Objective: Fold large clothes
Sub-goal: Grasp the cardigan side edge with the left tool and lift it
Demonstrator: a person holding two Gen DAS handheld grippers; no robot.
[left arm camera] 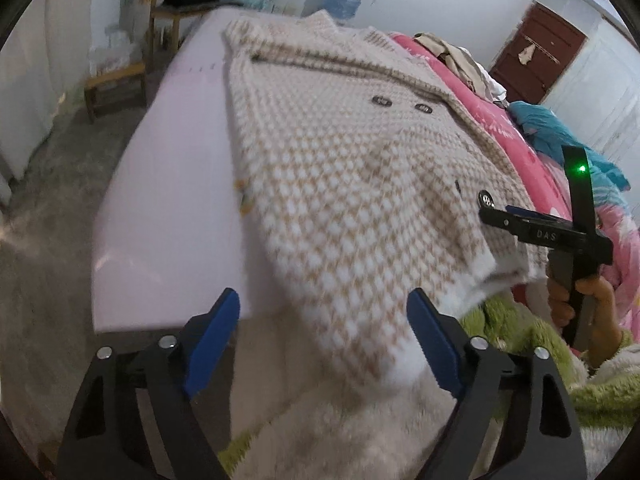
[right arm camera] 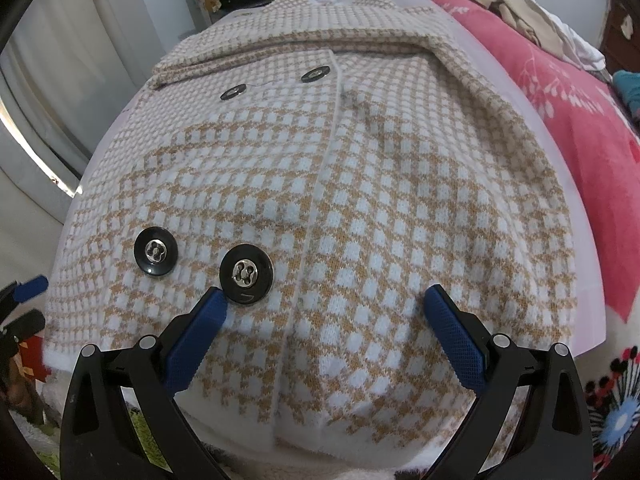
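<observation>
A beige-and-white checked knit coat [left arm camera: 344, 168] with black buttons [right arm camera: 246, 268] lies spread on a pale pink board [left arm camera: 168, 184]. It fills the right wrist view [right arm camera: 360, 208]. My left gripper [left arm camera: 324, 340] is open, its blue pads on either side of the coat's near hem corner, not closed on it. My right gripper [right arm camera: 324, 332] is open just above the coat's near hem, beside a button. In the left wrist view it [left arm camera: 496, 216] shows at the coat's right edge, held by a hand. The left gripper's blue tips [right arm camera: 28, 288] show at the left edge of the right wrist view.
A pink flowered quilt [left arm camera: 532, 152] with a heap of clothes [left arm camera: 460, 56] lies right of the board. A teal cloth [left arm camera: 560, 132] lies further right. Wooden stools [left arm camera: 116, 88] stand on the grey floor at left. A brown door [left arm camera: 540, 48] is at far right. Green fleece [left arm camera: 520, 320] lies below the hem.
</observation>
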